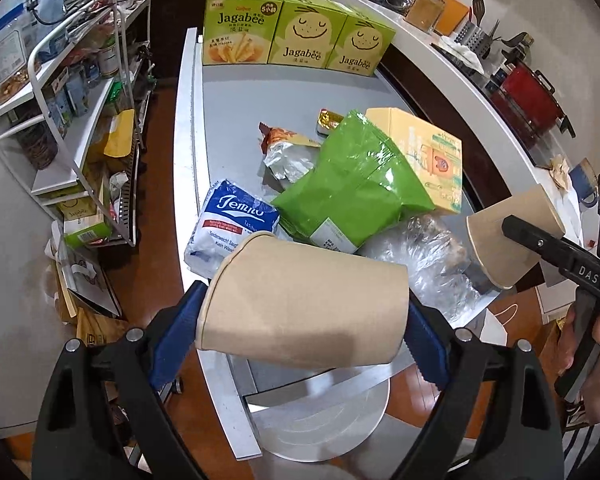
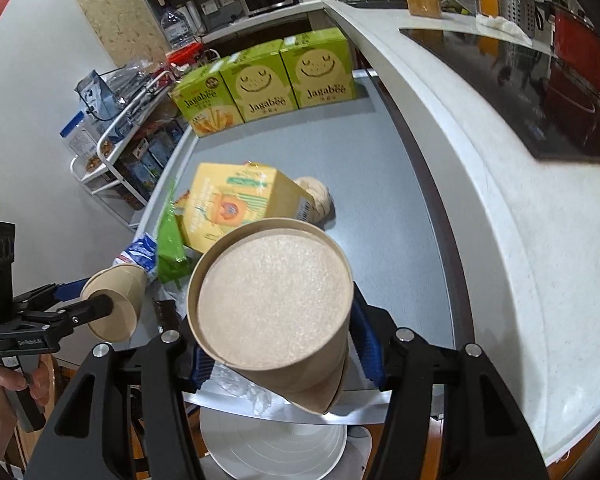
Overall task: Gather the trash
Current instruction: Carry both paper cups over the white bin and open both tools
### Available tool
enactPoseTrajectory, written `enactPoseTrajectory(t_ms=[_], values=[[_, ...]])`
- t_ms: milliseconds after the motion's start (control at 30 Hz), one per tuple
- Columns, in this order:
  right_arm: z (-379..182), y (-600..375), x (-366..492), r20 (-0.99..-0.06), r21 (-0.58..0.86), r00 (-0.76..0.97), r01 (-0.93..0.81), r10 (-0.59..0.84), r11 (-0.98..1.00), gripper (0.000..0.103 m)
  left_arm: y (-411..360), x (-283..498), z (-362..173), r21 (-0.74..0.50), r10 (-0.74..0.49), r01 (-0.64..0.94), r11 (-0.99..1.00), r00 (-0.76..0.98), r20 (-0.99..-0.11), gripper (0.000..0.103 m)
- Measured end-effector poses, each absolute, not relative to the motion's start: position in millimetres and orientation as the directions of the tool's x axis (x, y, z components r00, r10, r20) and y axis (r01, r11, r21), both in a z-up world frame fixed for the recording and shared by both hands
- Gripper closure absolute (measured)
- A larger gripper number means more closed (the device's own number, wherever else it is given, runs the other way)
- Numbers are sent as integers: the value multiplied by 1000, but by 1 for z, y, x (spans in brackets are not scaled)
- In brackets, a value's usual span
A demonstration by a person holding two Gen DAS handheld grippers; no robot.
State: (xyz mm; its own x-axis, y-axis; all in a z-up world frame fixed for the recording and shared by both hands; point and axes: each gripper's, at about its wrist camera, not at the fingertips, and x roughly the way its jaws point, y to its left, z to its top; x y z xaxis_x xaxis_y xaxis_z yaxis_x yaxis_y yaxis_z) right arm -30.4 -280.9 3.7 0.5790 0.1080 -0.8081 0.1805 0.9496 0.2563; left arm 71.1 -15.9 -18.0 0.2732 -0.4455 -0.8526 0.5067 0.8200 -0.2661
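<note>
Paper cups are clamped in both grippers, lifted above the near table edge.

One brown cup (image 1: 300, 300) is gripped sideways by the left gripper (image 1: 304, 320); another cup (image 2: 272, 312) is pinched by the right gripper (image 2: 280, 344). Left uncollected on the grey table (image 1: 260, 92) are a green bag (image 1: 356, 184), wrappers (image 1: 288, 152), a tissue pack (image 1: 228, 220) and a yellow carton (image 1: 424, 152).

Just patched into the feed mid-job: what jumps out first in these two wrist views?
Each gripper is clamped on a brown paper cup: the left gripper holds one paper cup sideways, the right gripper holds another cup base toward the camera. Behind them on the grey table lies a litter pile around a green bag, with three Jagabee boxes lined up at the far end.
</note>
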Motion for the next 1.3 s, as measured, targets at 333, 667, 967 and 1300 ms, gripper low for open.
enactPoseTrajectory(t_ms=[333,667,967,1300], values=[[27,-264,-41,-773,331,596,88,217,939,47,-5,49,11,-268,-466,501,823,325,-823,11],[21,-236,-73,-797,381,500,-19,339,924,47,1,2,14,-295,-489,514,806,296,-820,11],[-1,-226,-107,-831,404,410,-17,375,914,47,2,-45,-10,-326,-485,521,789,202,-851,11],[-58,-212,-128,-888,391,265,1,376,921,47,-7,-70,-65,-314,-414,545,778,68,-908,11]])
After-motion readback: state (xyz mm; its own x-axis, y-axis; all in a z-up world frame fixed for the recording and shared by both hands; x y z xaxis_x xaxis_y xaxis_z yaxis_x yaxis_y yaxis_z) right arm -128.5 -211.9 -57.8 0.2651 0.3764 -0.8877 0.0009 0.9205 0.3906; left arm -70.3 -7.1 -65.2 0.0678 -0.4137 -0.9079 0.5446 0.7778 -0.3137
